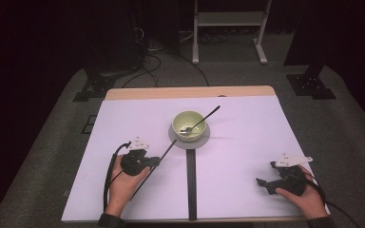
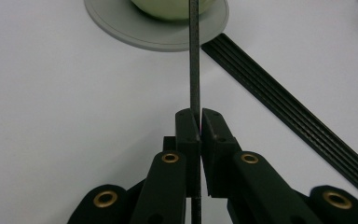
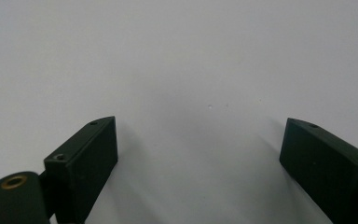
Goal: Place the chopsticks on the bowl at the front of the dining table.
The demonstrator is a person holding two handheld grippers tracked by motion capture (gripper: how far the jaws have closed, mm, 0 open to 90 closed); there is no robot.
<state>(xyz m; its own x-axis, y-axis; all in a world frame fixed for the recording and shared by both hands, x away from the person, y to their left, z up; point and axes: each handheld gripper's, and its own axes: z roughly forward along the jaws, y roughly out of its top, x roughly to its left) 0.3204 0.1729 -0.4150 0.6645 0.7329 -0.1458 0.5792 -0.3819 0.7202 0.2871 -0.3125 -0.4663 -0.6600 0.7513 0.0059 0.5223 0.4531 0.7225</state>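
Observation:
A pale green bowl (image 1: 188, 122) stands on a grey saucer (image 1: 177, 142) at the middle of the white table. In the bowl lies what looks like a spoon (image 1: 202, 120), its long dark handle sticking out to the far right. My left gripper (image 1: 155, 162) is shut on a thin black stick (image 1: 167, 149), which slants from near the table's front edge up to the saucer's rim. In the left gripper view the stick (image 2: 195, 60) runs straight up from the closed gripper (image 2: 198, 115) to the bowl (image 2: 168, 8). My right gripper (image 1: 266, 174) rests at the front right, open and with nothing in it (image 3: 200, 126).
A black grooved strip (image 1: 191, 185) runs from the saucer to the table's front edge, between the two hands; it also crosses the left gripper view (image 2: 284, 102). The white sheet (image 1: 247, 133) covers the table. Beyond it are cables and a white stand (image 1: 228, 28) on the floor.

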